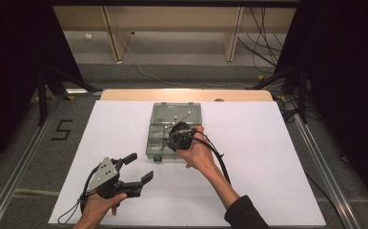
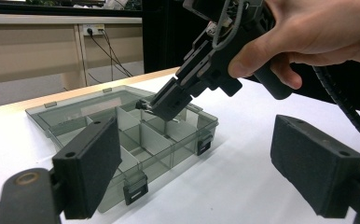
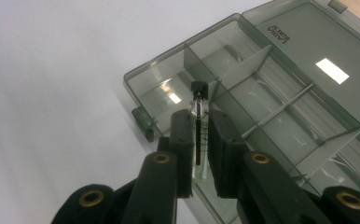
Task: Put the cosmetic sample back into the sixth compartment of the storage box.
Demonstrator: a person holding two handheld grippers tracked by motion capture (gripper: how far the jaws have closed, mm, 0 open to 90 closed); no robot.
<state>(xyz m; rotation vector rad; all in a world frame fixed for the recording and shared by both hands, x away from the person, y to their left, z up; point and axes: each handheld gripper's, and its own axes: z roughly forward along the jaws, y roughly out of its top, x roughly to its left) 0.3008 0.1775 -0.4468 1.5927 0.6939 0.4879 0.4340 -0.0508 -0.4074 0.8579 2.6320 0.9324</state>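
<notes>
1. In the right gripper view, the lower part of the small glass vial [image 3: 199, 122] is hidden between the pads of the right hand-held gripper [image 3: 200, 140].
2. The compartment box [image 3: 280, 93] is cut off at the right and bottom edges there.
3. In the high view, the hand [image 1: 197, 151] covers the box's lower right compartments.
4. The lid's label [image 3: 278, 33] is too small to read.

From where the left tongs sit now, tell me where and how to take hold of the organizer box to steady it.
Grip the organizer box by its near front wall between the two latches, coming from the near side with the open left tongs. That rim is thin, straight and unobstructed. The right tongs, shut on a small vial, are over the compartments, so stay clear of them.
</notes>
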